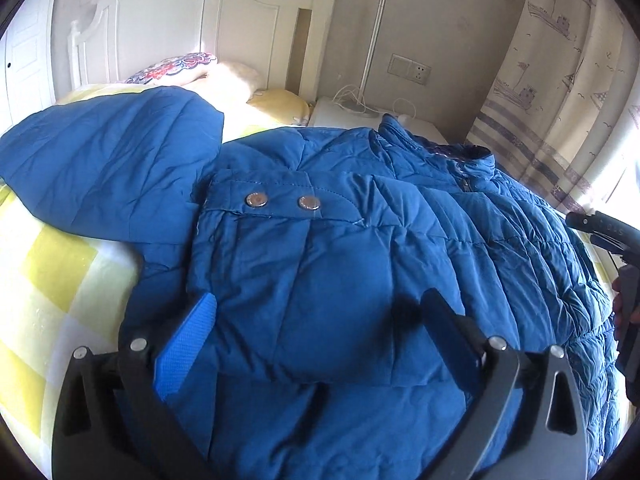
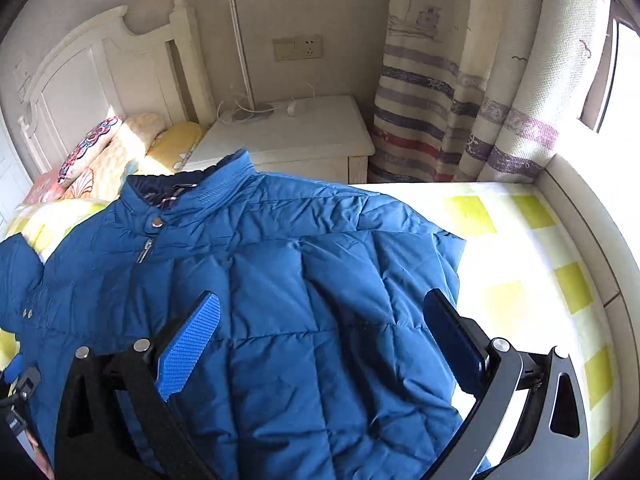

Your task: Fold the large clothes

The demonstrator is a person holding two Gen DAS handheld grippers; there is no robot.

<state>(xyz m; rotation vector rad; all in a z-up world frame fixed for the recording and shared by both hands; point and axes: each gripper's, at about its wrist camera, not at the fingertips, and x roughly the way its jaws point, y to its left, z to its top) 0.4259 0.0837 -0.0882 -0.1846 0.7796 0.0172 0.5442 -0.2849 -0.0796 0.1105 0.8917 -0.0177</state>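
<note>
While the left gripper (image 1: pixel 320 320) hangs just above the jacket (image 1: pixel 360 272), its fingers stand wide apart and hold nothing. Directly ahead of it, a sleeve (image 1: pixel 288 248) lies folded across the jacket's front, and the cuff tab carries two metal snaps (image 1: pixel 282 201) side by side. Ahead and to the left, the hood (image 1: pixel 104 160) spreads flat over the yellow-checked sheet (image 1: pixel 52 280). Ahead and to the right, the collar (image 1: pixel 436 148) stands up with the zipper pull just below it. At the far right edge, part of the right gripper (image 1: pixel 612 236) shows beside the jacket; its fingers are out of sight from this side. Beyond the jacket are pillows (image 1: pixel 180 68), a white headboard (image 1: pixel 192 24) and a nightstand (image 1: pixel 360 114).

Seen from the right wrist, the right gripper (image 2: pixel 322 328) is likewise wide open and holds nothing, poised over the jacket (image 2: pixel 280 300). Quilted front fabric fills the gap between the fingers, and the jacket's side edge runs close by the right finger. To the right of that finger, bare sheet (image 2: pixel 520 280) extends to the bed's edge. Ahead and to the left, the collar (image 2: pixel 208 184) lies with a snap and zipper pull below it. Further left, the folded sleeve (image 2: pixel 24 292) shows its two snaps. At the lower left corner, a piece of the left gripper (image 2: pixel 20 384) is visible. Beyond the collar stands the nightstand (image 2: pixel 296 132); a striped curtain (image 2: pixel 460 92) hangs ahead and to the right.
</note>
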